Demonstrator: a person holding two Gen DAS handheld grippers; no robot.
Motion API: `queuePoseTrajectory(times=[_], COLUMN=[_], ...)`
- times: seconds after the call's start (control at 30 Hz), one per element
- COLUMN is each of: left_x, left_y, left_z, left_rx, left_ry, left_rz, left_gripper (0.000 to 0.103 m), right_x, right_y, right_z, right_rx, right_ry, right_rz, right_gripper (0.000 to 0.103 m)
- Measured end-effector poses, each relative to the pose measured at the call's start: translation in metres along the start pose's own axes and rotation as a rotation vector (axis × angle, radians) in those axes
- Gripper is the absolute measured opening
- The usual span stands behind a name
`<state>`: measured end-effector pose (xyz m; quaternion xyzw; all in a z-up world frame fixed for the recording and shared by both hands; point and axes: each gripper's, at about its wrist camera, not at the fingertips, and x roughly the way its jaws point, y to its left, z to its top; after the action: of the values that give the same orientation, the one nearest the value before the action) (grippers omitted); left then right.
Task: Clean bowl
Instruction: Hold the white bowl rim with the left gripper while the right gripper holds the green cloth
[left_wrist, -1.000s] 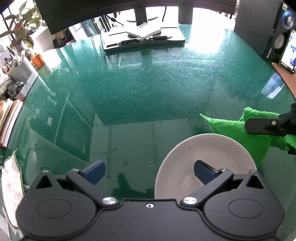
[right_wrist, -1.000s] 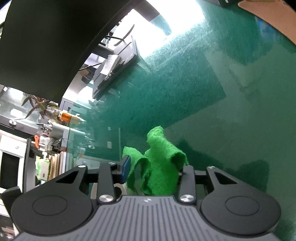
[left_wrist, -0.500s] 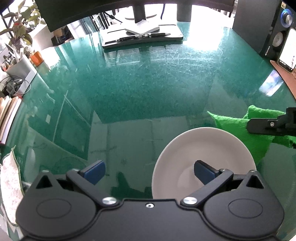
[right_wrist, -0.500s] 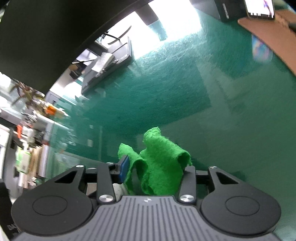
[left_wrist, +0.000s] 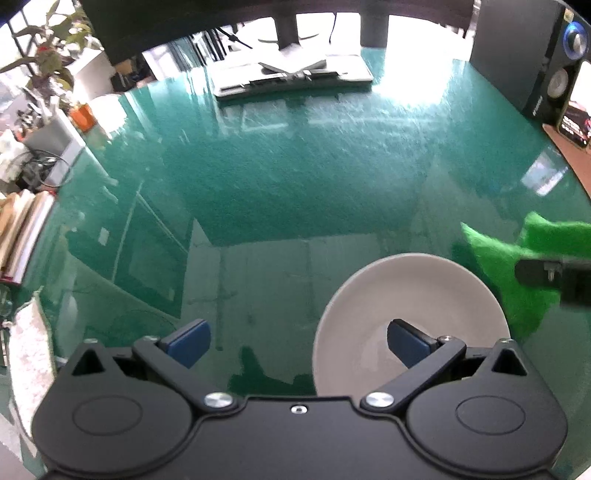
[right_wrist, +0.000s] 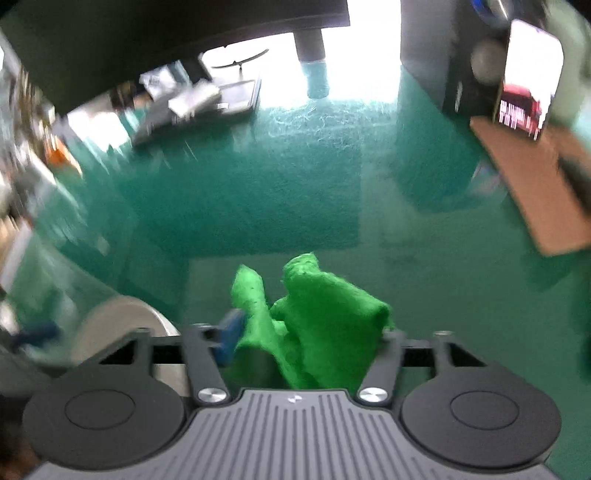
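A white bowl (left_wrist: 406, 295) sits on the green glass table (left_wrist: 277, 184), low and right in the left wrist view. My left gripper (left_wrist: 297, 343) is open wide. Its right finger hangs over the bowl's inside, its left finger is outside the rim, and neither pad presses on it. A crumpled bright green cloth (right_wrist: 317, 325) stands between the fingers of my right gripper (right_wrist: 308, 330), whose jaws are opening and look loose around it. The cloth (left_wrist: 517, 266) lies just right of the bowl (right_wrist: 118, 321), with a black right-gripper finger (left_wrist: 546, 273) across it.
At the table's far edge lies a dark tray with a notebook and pens (left_wrist: 291, 75). A speaker (left_wrist: 524, 55), a phone (right_wrist: 528, 77) and a brown mat (right_wrist: 539, 184) are at the right. Plants, books and cables crowd the left edge (left_wrist: 33, 147).
The right gripper rolled upright and drew back to the right of the bowl, its fingers spreading around the cloth. The left gripper and bowl stayed almost still.
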<state>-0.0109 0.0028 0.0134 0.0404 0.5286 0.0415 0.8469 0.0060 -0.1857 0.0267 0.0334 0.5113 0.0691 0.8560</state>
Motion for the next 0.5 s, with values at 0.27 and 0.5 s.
queuePoseTrajectory(times=[0.27,0.5], left_x=[-0.003,-0.003], left_y=[-0.002,-0.002], left_z=[-0.001,0.001], left_rx=[0.004,0.0], left_ry=[-0.006,0.007], left_rz=[-0.003,-0.005], left_gripper=[0.103,0.103], right_x=[-0.005,-0.015], right_y=[0.004,0.01], right_z=[-0.001,-0.006], right_rx=[-0.032,-0.098], right_ry=[-0.024,-0.078], right_rz=[-0.046,-0.143], right_gripper=[0.079,0.094])
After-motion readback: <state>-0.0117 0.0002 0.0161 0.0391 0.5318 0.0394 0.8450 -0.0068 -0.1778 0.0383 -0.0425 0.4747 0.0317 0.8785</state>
